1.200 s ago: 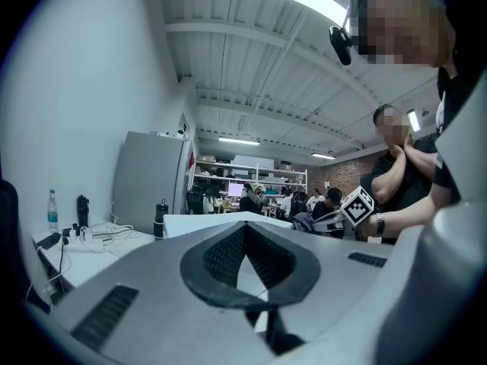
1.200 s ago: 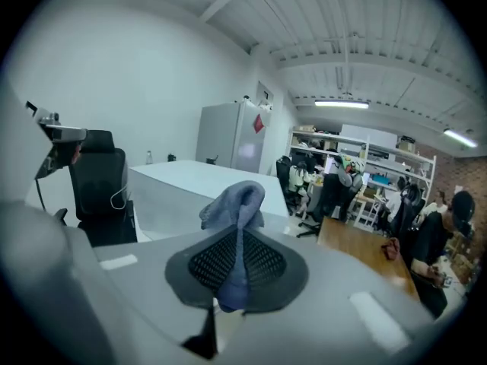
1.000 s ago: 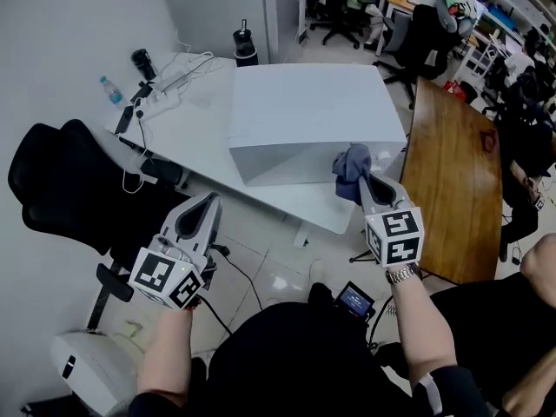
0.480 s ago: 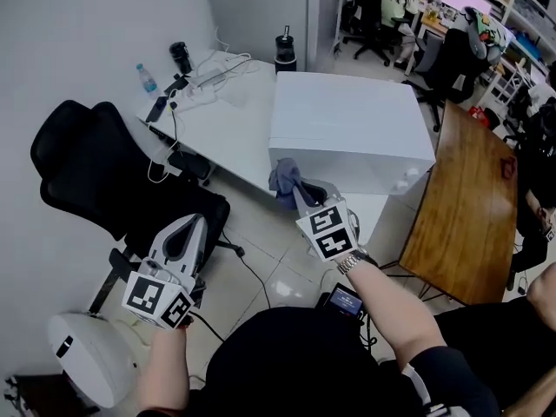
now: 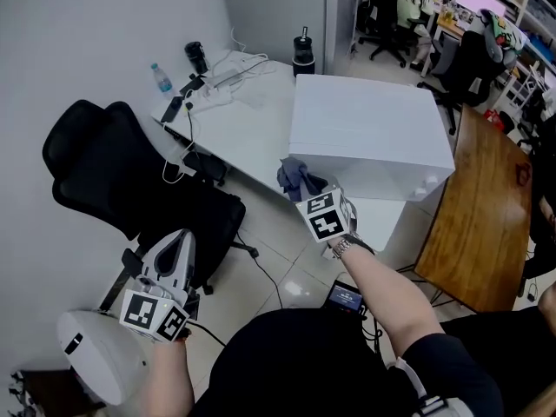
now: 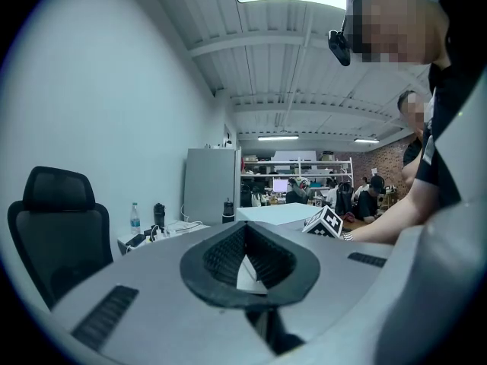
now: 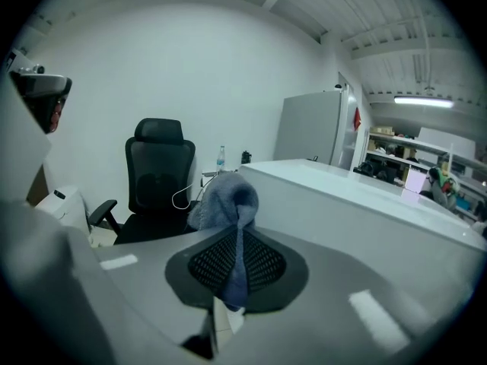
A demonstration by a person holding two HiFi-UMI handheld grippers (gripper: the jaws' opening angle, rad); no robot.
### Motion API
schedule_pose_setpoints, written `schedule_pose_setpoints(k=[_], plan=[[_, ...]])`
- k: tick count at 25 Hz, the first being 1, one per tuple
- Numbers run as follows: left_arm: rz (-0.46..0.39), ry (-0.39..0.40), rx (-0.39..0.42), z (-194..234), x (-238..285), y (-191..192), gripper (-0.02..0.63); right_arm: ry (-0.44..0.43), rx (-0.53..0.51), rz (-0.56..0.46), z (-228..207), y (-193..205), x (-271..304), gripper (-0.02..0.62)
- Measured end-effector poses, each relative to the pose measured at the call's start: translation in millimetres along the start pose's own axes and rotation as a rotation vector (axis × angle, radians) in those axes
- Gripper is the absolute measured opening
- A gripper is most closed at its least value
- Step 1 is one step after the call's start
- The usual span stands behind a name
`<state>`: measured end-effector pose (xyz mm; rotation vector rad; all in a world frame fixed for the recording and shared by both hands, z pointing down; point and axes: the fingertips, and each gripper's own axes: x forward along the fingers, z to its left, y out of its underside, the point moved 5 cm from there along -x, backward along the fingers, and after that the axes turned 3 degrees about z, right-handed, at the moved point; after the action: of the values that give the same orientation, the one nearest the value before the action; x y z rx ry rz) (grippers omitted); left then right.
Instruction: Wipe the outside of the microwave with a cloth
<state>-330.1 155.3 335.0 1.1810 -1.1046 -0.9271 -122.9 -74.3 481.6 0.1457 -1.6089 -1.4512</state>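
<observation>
The microwave (image 5: pixel 369 133) is a plain white box on a white table (image 5: pixel 248 124). My right gripper (image 5: pixel 306 188) is shut on a blue-grey cloth (image 5: pixel 295 176), which sits at the box's front left corner. In the right gripper view the cloth (image 7: pixel 224 200) bunches above the jaws, a strip of it pinched between them, with the microwave (image 7: pixel 358 204) just to the right. Low at the left, well off the table, my left gripper (image 5: pixel 181 237) hangs over the floor. In its own view the left gripper (image 6: pixel 245 261) is shut with nothing in it.
A black office chair (image 5: pixel 113 172) stands left of the table. A water bottle (image 5: pixel 161 78), a black flask (image 5: pixel 302 49) and a power strip with cables (image 5: pixel 217 81) lie at the table's far side. A wooden table (image 5: pixel 482 224) stands to the right. A white bin (image 5: pixel 87 359) sits beside my left gripper.
My right gripper has carried the cloth leftward along the microwave's front, from its right corner to its left corner. My left gripper has drifted down and to the left.
</observation>
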Motion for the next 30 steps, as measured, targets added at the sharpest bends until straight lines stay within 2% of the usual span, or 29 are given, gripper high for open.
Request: schedule_pose_setpoints(k=[8, 18, 30], plan=[[0.009, 0.056, -0.007, 0.9, 21.3, 1.9, 0.003, 0.083, 0.075, 0.031, -33.0, 17.2, -5.5, 0.018], [0.009, 0.145, -0.014, -17.6, 51.3, -2.0, 0.003, 0.203, 0.145, 0.060, -85.2, 46.0, -44.9, 0.018], [0.016, 0.230, -0.007, -83.4, 94.5, -13.2, 0.003, 0.317, 0.216, 0.084, -166.0, 89.8, -107.7, 0.018]])
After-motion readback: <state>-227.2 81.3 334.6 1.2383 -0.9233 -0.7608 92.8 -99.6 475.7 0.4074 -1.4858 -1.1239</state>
